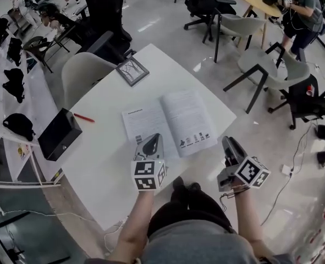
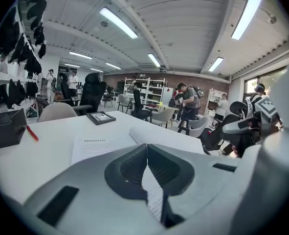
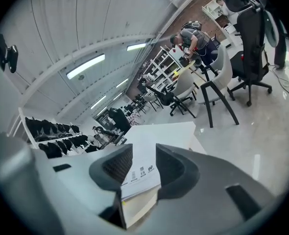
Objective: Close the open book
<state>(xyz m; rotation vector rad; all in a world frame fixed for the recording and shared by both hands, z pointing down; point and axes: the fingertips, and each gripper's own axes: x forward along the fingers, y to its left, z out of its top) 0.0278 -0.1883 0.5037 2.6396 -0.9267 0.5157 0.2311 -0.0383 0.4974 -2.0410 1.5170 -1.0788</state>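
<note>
I'm looking down at the open white-paged paperback book (image 1: 170, 122), which lies flat near the middle of the white square counter (image 1: 99, 153), its spine running away from me. My left gripper (image 1: 150, 141) hangs over the near edge of the left page. In the left gripper view its grey fingers (image 2: 129, 168) are pressed together at the tips with nothing between them. My right gripper (image 1: 227, 142) sits just beside the book's right edge. Its fingers (image 3: 176, 173) stand apart, and the corner of the right-hand page block shows in the gap without either pad pressing on it. Farther left on the counter are a black rectangular box (image 1: 59, 133) and a red pen (image 1: 83, 117), with a dark-framed picture (image 1: 132, 70) near the far corner.
</note>
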